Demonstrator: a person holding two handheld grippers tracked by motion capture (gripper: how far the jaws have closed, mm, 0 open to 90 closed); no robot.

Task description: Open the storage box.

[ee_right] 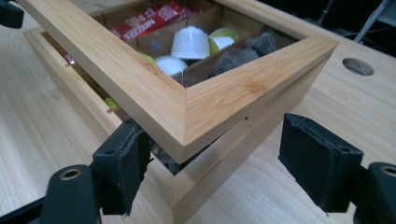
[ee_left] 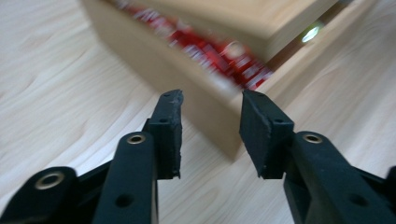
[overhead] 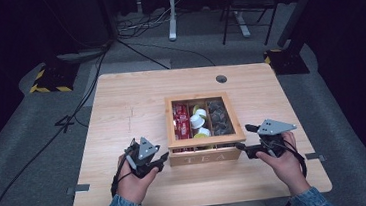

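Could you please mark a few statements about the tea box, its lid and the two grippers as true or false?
1. The lid of the tea box is raised slightly off the base. True.
2. The left gripper is clamped shut on the lid. False: its jaws stand open, with the box corner in front of them.
3. Red packets fill the left compartment. True.
4. The white capsules lie on the table beside the box. False: they sit inside the box, in the middle compartment.
5. The right gripper has its jaws open on either side of the lid's corner. True.
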